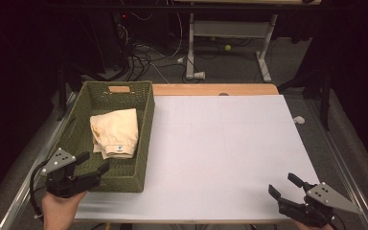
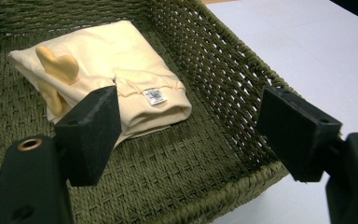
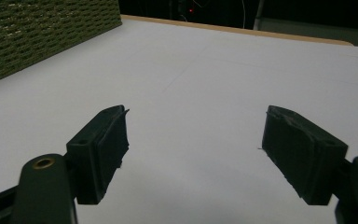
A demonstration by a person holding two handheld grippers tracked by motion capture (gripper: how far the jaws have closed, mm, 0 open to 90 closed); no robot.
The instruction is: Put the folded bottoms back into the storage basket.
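Left gripper view puts my fingers [image 2: 93,135] spread wide with nothing between them, poised over the near corner of the green woven basket [image 2: 242,93]. The left gripper [image 1: 93,165] hangs just above that near rim, and the folded cream garment [image 2: 121,74] lies inside, on the basket floor, a little beyond my reach. My right gripper [image 1: 283,186] waits well apart at the near right of the white worktop [image 1: 230,153], its fingers [image 3: 107,149] just as wide and just as empty.

I judge the step in hand to be reaching in for the cloth. To do it well I should clear the rim first, then tip down over the nearest folded edge, the one with the small white label [image 2: 154,96], and set one finger under the fold and one on top so I gather several layers rather than a single sheet. The basket wall to the right stands close, so I would keep my far finger off the weave.

The garment is pale cream, neatly folded into a thick rectangle, soft and rounded at its edges. A yellowish heart-shaped motif [image 2: 58,65] sits on its far part; whether printed or sewn on, I cannot tell.
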